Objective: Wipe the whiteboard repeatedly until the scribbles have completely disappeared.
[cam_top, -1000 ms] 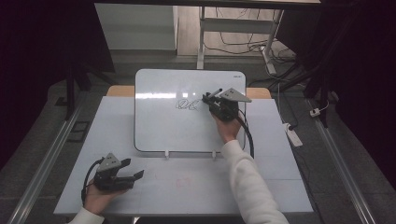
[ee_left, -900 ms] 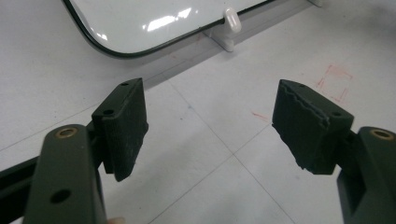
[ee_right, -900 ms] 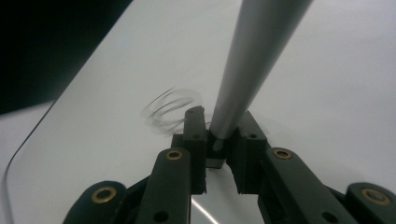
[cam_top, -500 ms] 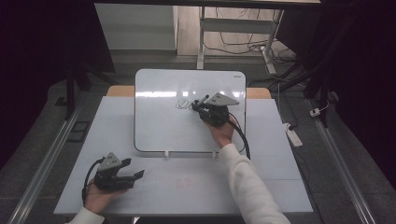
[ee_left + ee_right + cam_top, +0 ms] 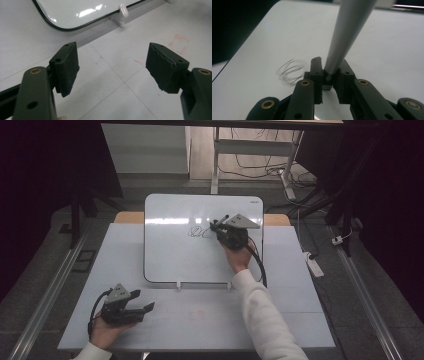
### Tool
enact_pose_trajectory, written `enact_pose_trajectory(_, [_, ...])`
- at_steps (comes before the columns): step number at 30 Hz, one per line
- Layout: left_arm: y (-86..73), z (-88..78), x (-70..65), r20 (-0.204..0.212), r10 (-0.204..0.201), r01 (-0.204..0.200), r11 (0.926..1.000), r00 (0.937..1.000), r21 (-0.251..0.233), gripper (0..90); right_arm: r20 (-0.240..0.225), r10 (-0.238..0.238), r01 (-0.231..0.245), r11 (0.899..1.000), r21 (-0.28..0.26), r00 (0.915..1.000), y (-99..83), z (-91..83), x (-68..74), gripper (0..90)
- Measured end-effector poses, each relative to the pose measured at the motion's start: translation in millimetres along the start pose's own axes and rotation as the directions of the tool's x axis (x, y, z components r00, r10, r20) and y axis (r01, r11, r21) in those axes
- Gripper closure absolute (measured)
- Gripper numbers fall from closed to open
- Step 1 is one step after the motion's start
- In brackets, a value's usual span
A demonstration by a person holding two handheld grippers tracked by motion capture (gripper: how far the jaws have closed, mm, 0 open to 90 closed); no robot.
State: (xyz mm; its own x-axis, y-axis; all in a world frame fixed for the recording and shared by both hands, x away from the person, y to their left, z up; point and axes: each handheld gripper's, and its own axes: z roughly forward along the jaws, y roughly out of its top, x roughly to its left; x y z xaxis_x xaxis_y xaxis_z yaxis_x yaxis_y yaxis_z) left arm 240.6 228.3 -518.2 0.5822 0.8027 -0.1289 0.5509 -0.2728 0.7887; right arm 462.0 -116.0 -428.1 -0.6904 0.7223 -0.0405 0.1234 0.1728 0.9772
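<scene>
Dim room, lit white tabletop

White tabletop (image 5: 300,285) is brightest area, faint seam lines across it, wooden edge visible at far side. Grey floor (image 5: 360,285) all round. Metal rails (image 5: 47,292) run along floor on both sides of tabletop. White power strip (image 5: 313,263) on floor at right, cables (image 5: 265,167) tangled farther back. White table legs (image 5: 216,160) beyond, pale panel (image 5: 145,150) to their left. Dark curtains (image 5: 385,180) left and right.

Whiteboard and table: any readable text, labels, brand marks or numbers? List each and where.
No readable text anywhere.
Whiteboard: black scribble of loops, no letters.
Whiteboard top right corner: small dark mark, too small to read.
Table: faint red marks, a rough square outline, no characters.
</scene>
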Motion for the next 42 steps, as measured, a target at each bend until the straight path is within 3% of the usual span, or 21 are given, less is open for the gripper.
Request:
enact_pose_trajectory(2, [0.2,0.5,0.0,0.001,0.002,-0.002,1.0000,1.0000,0.001,26.9,0.000,-0.013,0.013,1.000,0.002,0.9999,-1.2,1.1,3.6,78.1])
enact_pose_trajectory(5, [0.0,2.1,1.7,0.001,0.000,0.000,1.0000,1.0000,0.008,26.9,-0.104,-0.089,0.095,0.994,0.055,0.9906,-5.4,5.8,19.9,78.1])
enact_pose_trajectory(6, [0.0,1.9,1.8,0.001,-0.001,0.001,1.0000,1.0000,0.008,26.9,-0.106,-0.117,0.124,0.990,0.064,0.9875,-5.7,6.5,23.0,78.2])
enact_pose_trajectory(7, [-0.1,1.4,1.5,0.002,-0.001,0.001,1.0000,1.0000,0.005,27.0,-0.105,-0.117,0.124,0.990,0.066,0.9876,-4.7,6.6,21.7,78.1])
enact_pose_trajectory(10, [-0.3,-0.1,0.4,-0.001,0.002,-0.002,1.0000,1.0000,0.000,27.0,-0.026,-0.036,0.037,0.999,0.019,0.9990,1.2,4.0,6.5,78.2])
enact_pose_trajectory(12, [0.0,0.3,0.9,-0.002,0.000,0.000,1.0000,1.0000,0.001,27.0,-0.024,-0.014,0.014,1.000,0.015,0.9996,2.0,4.9,5.4,78.2])
enact_pose_trajectory(14, [0.1,1.5,1.7,0.000,0.000,0.000,1.0000,1.0000,0.005,27.0,-0.084,-0.049,0.052,0.998,0.043,0.9953,-0.7,8.8,16.5,78.1])
enact_pose_trajectory(16, [0.0,1.6,1.9,0.000,0.001,-0.001,1.0000,1.0000,0.007,27.0,-0.140,-0.108,0.120,0.990,0.080,0.9843,-4.5,13.2,29.4,78.2])
enact_pose_trajectory(18, [-0.4,0.3,1.3,-0.001,0.003,-0.003,1.0000,1.0000,0.003,27.0,-0.138,-0.115,0.128,0.988,0.085,0.9837,-2.8,13.8,28.8,78.2])
enact_pose_trajectory(21, [-0.7,-1.1,1.4,-0.004,-0.001,0.001,1.0000,1.0000,-0.003,27.0,-0.041,-0.062,0.063,0.997,0.038,0.9972,3.4,8.6,12.4,78.2])
enact_pose_trajectory(22, [-0.6,-0.8,1.8,-0.004,-0.001,0.001,1.0000,1.0000,-0.002,27.0,-0.033,-0.041,0.042,0.999,0.029,0.9986,4.1,7.5,8.7,78.2])
enact_pose_trajectory(24, [-0.4,0.3,2.3,-0.003,0.000,0.000,1.0000,1.0000,0.002,27.0,-0.047,-0.048,0.050,0.998,0.038,0.9977,2.4,7.6,12.8,78.2])
enact_pose_trajectory(26, [-0.3,1.2,2.5,-0.001,-0.001,0.001,1.0000,1.0000,0.005,27.0,-0.121,-0.095,0.104,0.992,0.075,0.9881,-2.6,11.0,25.2,78.2])
enact_pose_trajectory(28, [-0.3,1.1,2.2,-0.002,0.002,-0.002,1.0000,1.0000,0.006,27.0,-0.137,-0.157,0.171,0.981,0.093,0.9780,-4.9,12.8,34.1,78.2])
enact_pose_trajectory(29, [-0.3,0.8,2.0,-0.002,0.004,-0.004,1.0000,1.0000,0.006,27.0,-0.135,-0.157,0.170,0.981,0.095,0.9784,-2.9,13.5,32.3,78.2])
enact_pose_trajectory(32, [-0.2,-0.2,1.0,-0.004,0.003,-0.003,1.0000,1.0000,0.002,27.0,-0.040,-0.089,0.091,0.994,0.052,0.9952,6.1,13.5,20.2,78.2])
enact_pose_trajectory(34, [0.0,-0.1,1.3,-0.003,0.003,-0.003,1.0000,1.0000,0.002,27.0,-0.043,-0.069,0.071,0.996,0.053,0.9967,7.8,16.5,20.9,78.1])
enact_pose_trajectory(35, [-0.1,0.1,1.8,-0.002,0.002,-0.002,1.0000,1.0000,0.003,27.0,-0.074,-0.082,0.086,0.994,0.062,0.9940,6.5,18.9,26.0,78.2])
enact_pose_trajectory(38, [-0.4,0.8,2.8,-0.003,-0.001,0.001,1.0000,1.0000,0.004,27.0,-0.157,-0.155,0.173,0.980,0.103,0.9753,-0.3,25.1,45.3,78.2])
enact_pose_trajectory(40, [-0.5,0.0,2.5,-0.001,0.001,-0.001,1.0000,1.0000,0.003,27.0,-0.151,-0.147,0.163,0.982,0.099,0.9776,1.0,25.9,43.9,78.2])
enact_pose_trajectory(42, [-0.5,-1.3,1.7,-0.002,0.001,-0.001,1.0000,1.0000,-0.003,27.0,-0.082,-0.121,0.127,0.989,0.070,0.9893,5.6,23.9,34.7,78.2])
